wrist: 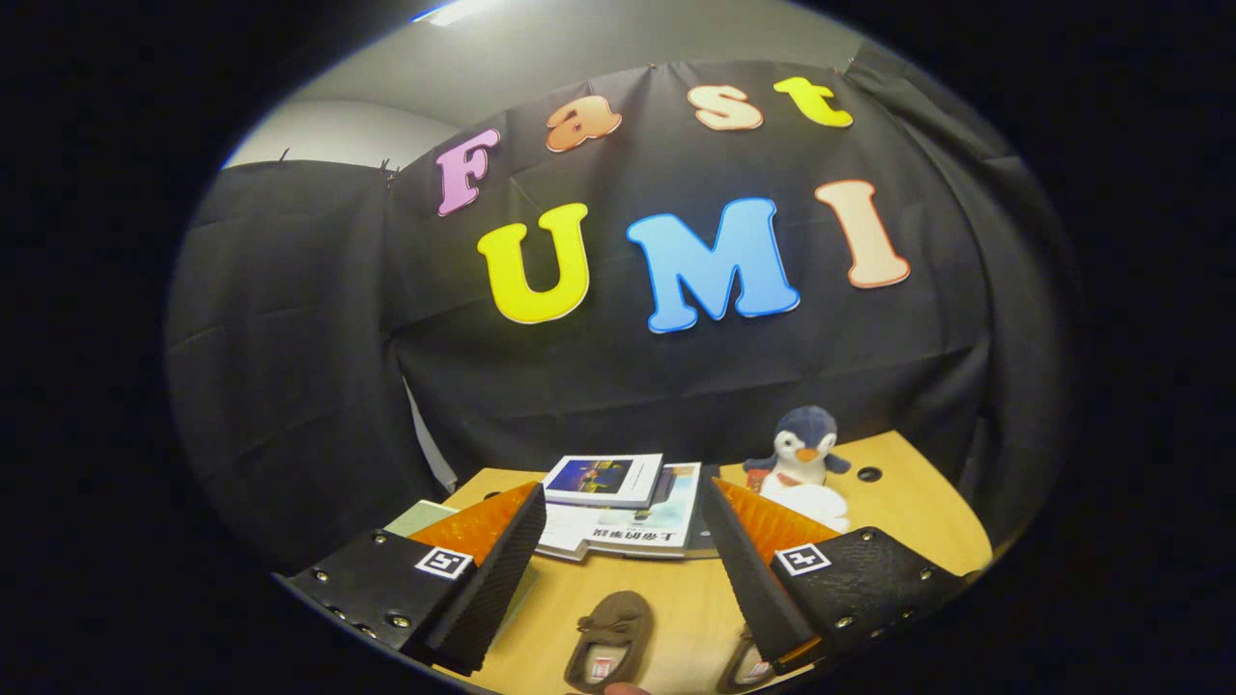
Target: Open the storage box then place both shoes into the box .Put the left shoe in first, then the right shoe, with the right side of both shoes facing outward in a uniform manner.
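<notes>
- Two brown shoes on the table [676, 598], both low down near the fingers: one shoe [610, 639] lying between them, toe pointing away, insole label showing at the heel end.
- Second shoe [742, 664] mostly tucked behind the right finger, just a sliver peeking out, so no telling which is left and which is right from here.
- Neither shoe gripped or touched, both just sitting flat on the wood.
- Gripper [618, 521] spread wide open, nothing between the fingers, held up above the table and aimed more at the back wall than at the shoes.
- No storage box to point at from this angle, so can't say whether it's open yet. Judging by both shoes lying loose on the table, looks like pretty much the very start: box step unconfirmed, left shoe not placed, right shoe not placed.
- Still to do, by my guess: get the box open, then left shoe in first, then right, both with right side facing out.
- Further out: stack of books [618, 502] just beyond the fingertips, something pale green poking out behind the left finger, hard to tell what.
- Plush penguin [801, 454] at the back right, near a small hole in the tabletop.
</notes>
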